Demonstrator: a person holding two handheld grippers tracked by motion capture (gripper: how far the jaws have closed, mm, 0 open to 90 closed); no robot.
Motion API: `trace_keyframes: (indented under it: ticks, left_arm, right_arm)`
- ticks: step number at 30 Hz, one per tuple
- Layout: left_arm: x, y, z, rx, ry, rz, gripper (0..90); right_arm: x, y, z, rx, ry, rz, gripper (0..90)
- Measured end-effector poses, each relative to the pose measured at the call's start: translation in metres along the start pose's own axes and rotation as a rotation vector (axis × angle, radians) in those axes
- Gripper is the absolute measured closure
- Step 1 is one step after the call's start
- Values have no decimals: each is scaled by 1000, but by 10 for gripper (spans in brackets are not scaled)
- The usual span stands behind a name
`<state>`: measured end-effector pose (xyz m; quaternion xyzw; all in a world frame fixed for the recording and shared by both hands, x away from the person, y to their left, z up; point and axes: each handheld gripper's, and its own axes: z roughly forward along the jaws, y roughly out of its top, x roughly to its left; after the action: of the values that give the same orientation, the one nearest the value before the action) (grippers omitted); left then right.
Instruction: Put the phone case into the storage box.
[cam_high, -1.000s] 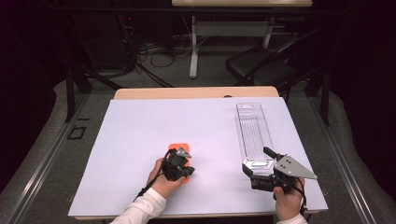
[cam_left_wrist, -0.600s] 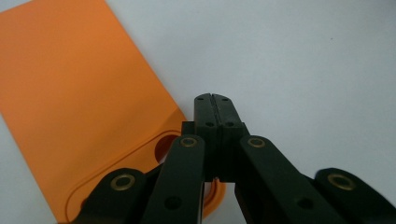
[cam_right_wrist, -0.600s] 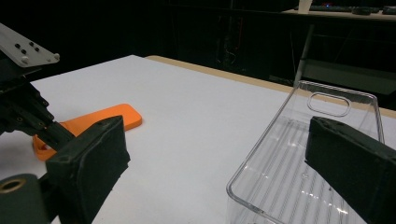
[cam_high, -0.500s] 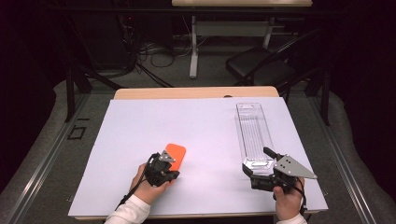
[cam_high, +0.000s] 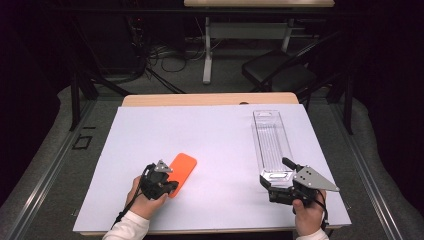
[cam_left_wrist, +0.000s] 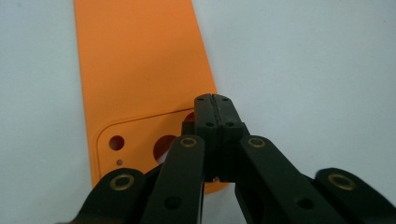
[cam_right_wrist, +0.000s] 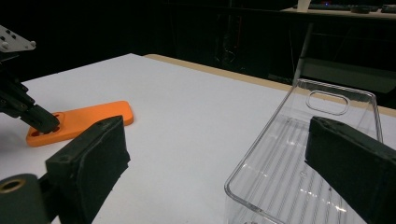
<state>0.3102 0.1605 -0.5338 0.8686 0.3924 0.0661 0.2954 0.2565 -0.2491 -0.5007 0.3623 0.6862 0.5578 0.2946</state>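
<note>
An orange phone case (cam_high: 183, 168) lies flat on the white table sheet (cam_high: 210, 135), left of centre. My left gripper (cam_high: 170, 188) is shut, and its joined tips rest at the case's camera-cutout end (cam_left_wrist: 140, 140), with nothing between the jaws (cam_left_wrist: 212, 100). In the right gripper view those tips (cam_right_wrist: 46, 125) touch the orange case (cam_right_wrist: 93, 116) at its near end. A clear plastic tray (cam_high: 272, 145) lies lengthwise at the right. My right gripper (cam_high: 274, 182) stands open at its near end, one jaw on either side of the clear tray (cam_right_wrist: 299, 154).
The sheet covers a wooden table whose far edge (cam_high: 210, 99) shows bare. Beyond it are a dark chair (cam_high: 280, 75), table legs and cables on the floor. Open sheet lies between the two hands and across the far half.
My left hand has moved left and a little toward the near edge, and the orange case has slid along with its shut tips, now showing more. The right hand has stayed put.
</note>
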Motion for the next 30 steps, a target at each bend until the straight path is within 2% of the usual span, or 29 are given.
trace_keyframes:
  ticks: [2,3,4,6,8,11,12,13,16,19,23,26,30]
  left_arm:
    - [1,0,-1,-13,-20,-16,900]
    - [1,1,-2,-22,-15,-21,896]
    - [2,1,-3,-26,-10,-18,869]
    - [2,3,-4,-40,-27,-29,823]
    - [1,4,-6,-57,-22,-37,761]
    - [3,7,-10,-80,-3,-52,608]
    - [4,7,-10,-104,22,-53,548]
    - [5,8,-12,-112,17,-57,514]
    - [9,9,-17,-158,19,-64,507]
    - [11,11,-22,-164,-11,-96,482]
    - [15,15,-25,-155,-28,-117,379]
    - [17,18,-25,-142,-34,-138,245]
    - [21,22,-27,-127,-65,-145,180]
  right_arm:
    - [0,0,-1,6,0,0,52]
    - [0,0,-1,3,0,1,53]
    - [0,0,0,3,1,4,54]
    - [-1,0,0,4,0,0,54]
    - [0,0,0,2,1,-2,55]
    - [0,0,0,0,1,-3,55]
    - [0,0,0,0,1,-3,55]
    - [0,0,0,0,1,-2,55]
    - [0,0,0,3,2,0,55]
    - [0,0,0,4,1,0,55]
    - [0,0,0,4,0,-2,55]
    - [0,0,0,2,0,0,55]
    - [0,0,0,6,-1,-1,55]
